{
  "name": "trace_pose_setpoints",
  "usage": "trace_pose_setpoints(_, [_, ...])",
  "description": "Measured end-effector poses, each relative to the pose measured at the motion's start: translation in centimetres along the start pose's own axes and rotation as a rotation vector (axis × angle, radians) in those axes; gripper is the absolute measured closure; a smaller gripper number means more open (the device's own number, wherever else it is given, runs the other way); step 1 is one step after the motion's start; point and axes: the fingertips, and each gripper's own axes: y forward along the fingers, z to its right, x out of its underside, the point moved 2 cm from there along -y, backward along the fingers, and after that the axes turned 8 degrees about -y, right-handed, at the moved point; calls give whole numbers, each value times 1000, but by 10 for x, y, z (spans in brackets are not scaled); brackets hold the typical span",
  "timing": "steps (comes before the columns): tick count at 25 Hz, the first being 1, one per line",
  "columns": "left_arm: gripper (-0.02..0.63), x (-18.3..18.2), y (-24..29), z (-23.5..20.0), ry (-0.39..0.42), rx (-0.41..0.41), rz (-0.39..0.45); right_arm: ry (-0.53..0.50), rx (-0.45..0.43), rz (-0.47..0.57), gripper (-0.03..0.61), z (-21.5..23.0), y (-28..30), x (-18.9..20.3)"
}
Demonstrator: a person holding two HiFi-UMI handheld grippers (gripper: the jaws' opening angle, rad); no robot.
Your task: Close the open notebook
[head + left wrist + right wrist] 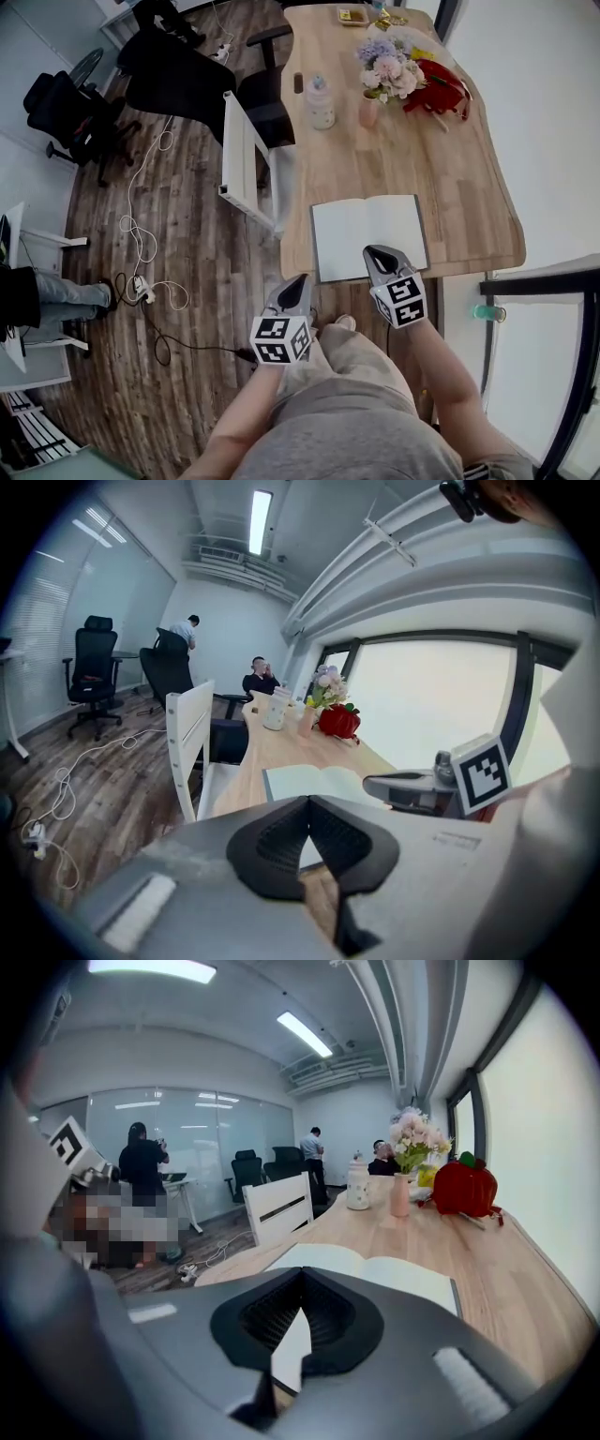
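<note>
An open notebook with blank white pages lies flat on the wooden table, close to its near edge. My left gripper hovers off the table's near left corner, just short of the notebook's left page, with its jaws shut and nothing in them. My right gripper is over the notebook's near edge, jaws together and empty. In the left gripper view the notebook lies ahead of the shut left gripper, and the right gripper shows at the right. In the right gripper view the notebook spreads just beyond the right gripper.
A white chair stands at the table's left side. Farther along the table are a pale jar, a vase of flowers and a red object. Cables trail over the wood floor by black office chairs.
</note>
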Motion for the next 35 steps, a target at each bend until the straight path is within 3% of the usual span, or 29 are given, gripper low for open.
trace_pose_setpoints(13, [609,42,22,-25,-128,-38,-34,-93,-50,-177,578,5,56,44])
trace_pose_setpoints(18, [604,58,23,-31,-138,-45,-74,-124,-68,-245,577,2,63,53])
trace_pose_setpoints(25, [595,74,20,-34,-156,-38,-123,-149,-79,-243,578,-2,62,52])
trace_pose_setpoints(35, [492,104,21,-28,-207,27,-231,-192,-112,-246,578,-19,43,64])
